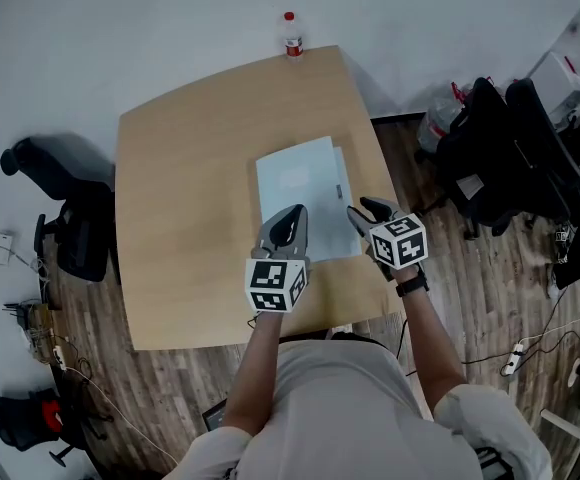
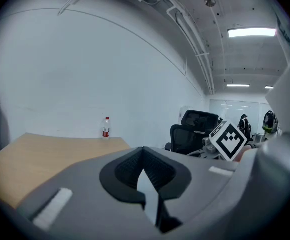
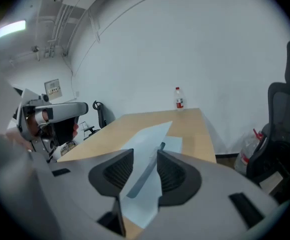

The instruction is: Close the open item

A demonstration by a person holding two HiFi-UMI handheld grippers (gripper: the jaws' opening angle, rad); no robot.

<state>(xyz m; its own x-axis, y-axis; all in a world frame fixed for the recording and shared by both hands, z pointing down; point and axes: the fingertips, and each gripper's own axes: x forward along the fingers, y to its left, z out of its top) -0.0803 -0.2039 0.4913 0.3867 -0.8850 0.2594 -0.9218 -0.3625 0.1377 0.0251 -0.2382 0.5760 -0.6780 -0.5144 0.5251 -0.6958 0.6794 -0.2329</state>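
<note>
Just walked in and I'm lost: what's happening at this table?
A person works a gripper in each hand at a pale blue folder on the wooden table. The left gripper pinches a thin pale edge, seemingly the folder's cover, at its near end. The right gripper, jaws apart, sits at the folder's right side, gripping nothing.

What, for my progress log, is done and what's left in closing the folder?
Done: the cover of the pale blue plastic folder looks swung over, not yet flat. In hand: the left hand-held gripper is shut on its near edge; the right hand-held gripper is open over the folder. Left: press it flat, release.
</note>
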